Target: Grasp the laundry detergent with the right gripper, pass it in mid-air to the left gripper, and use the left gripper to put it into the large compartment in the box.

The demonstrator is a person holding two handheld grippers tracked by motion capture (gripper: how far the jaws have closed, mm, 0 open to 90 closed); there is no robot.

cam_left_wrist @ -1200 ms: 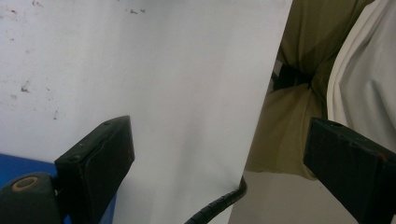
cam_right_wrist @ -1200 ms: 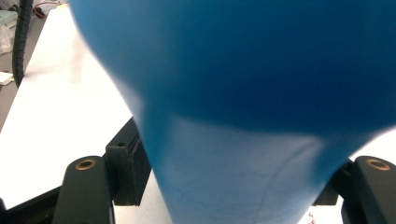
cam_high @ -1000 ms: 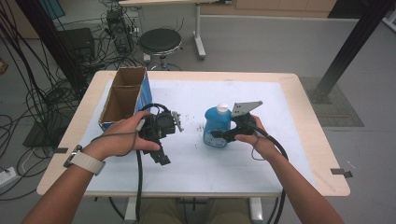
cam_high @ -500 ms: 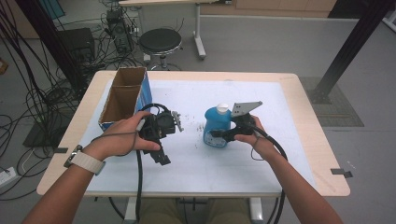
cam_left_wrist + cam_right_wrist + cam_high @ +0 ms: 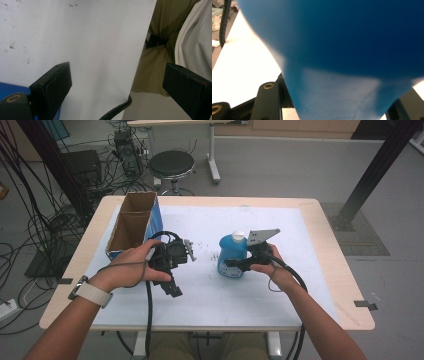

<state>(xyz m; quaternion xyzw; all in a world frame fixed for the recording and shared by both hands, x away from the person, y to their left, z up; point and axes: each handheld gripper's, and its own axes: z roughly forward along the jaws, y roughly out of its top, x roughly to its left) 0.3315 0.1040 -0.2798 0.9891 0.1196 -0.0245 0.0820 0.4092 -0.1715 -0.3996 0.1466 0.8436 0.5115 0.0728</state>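
We see two hands at a table [image 5: 320, 220] with a white cover on top. Each hand holds a black gripper.

The right gripper [image 5: 235, 265] is on the right side of the table, near the middle. It has been closing its jaws just now, and a blue plastic bottle with a white cap [image 5: 232, 254] is between them. The bottle stands upright on the white cover. In the right gripper view the blue bottle [image 5: 342, 57] is very close and blurry, and it sits right between the two black jaws. The jaws press on its lower part from both sides, so the right gripper is clamped on the bottle. A grey three-cornered plate [image 5: 261, 237] sticks up on top of this gripper, just right of the white cap.

The left gripper [image 5: 172, 290] is on the left side of the table, well apart from the bottle. In the left gripper view the left gripper [image 5: 117, 87] has its two black jaws spread wide, with nothing held between them. We see white cover and the table edge in the gap. A black cable [image 5: 148, 315] hangs down from it toward the near edge.

A brown cardboard box with a blue side [image 5: 131, 225] lies at the far left of the table, just beyond the left hand [image 5: 131, 267]. Its top is open.
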